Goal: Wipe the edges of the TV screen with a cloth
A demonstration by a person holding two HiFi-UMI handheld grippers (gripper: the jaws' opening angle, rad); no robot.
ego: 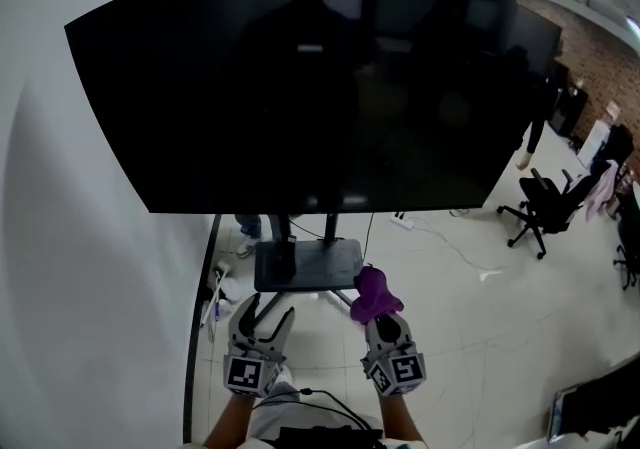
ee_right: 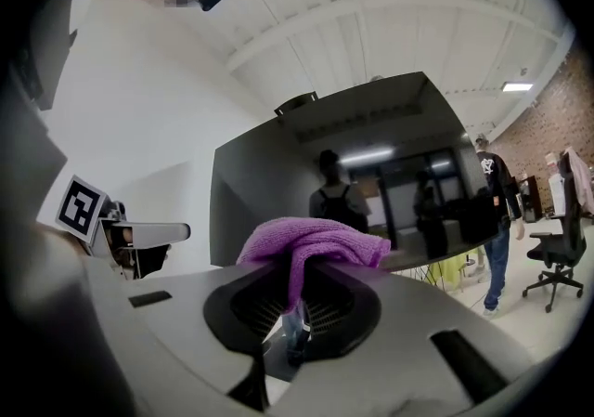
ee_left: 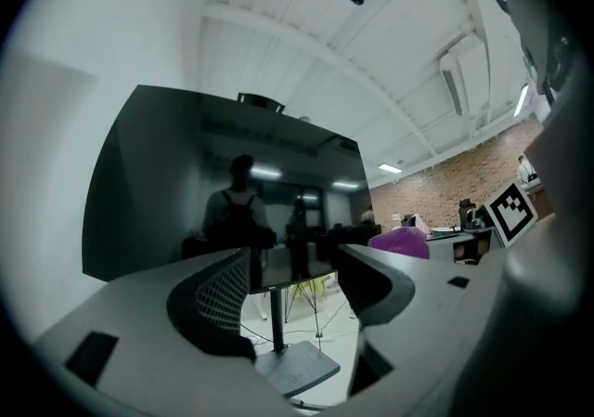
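A white wall [ego: 80, 287] fills the left side, with the big dark TV screen [ego: 320, 87] standing just beside it on a wheeled stand whose flat base [ego: 308, 265] rests on the pale tiled floor [ego: 470, 327]. The screen is switched off and gives dim reflections of ceiling lights and of a standing figure.

Low at the left, the left gripper [ego: 268, 312] is held below the screen's bottom edge and clear of it. Its jaws stand wide apart with nothing between them, and the left gripper view looks through that gap [ee_left: 297, 290] at the stand's post and base.

Just to its right, the right gripper [ego: 383, 322] is closed tight on a purple cloth [ego: 375, 292]. The cloth is pinched between the jaws and bunches up over their tips [ee_right: 311, 239]. It hangs in the air below the TV's lower edge, not touching the screen [ee_right: 371, 164].

Farther right, a black office chair [ego: 545, 205] stands on the open floor, and a person [ee_right: 492, 220] stands near it.
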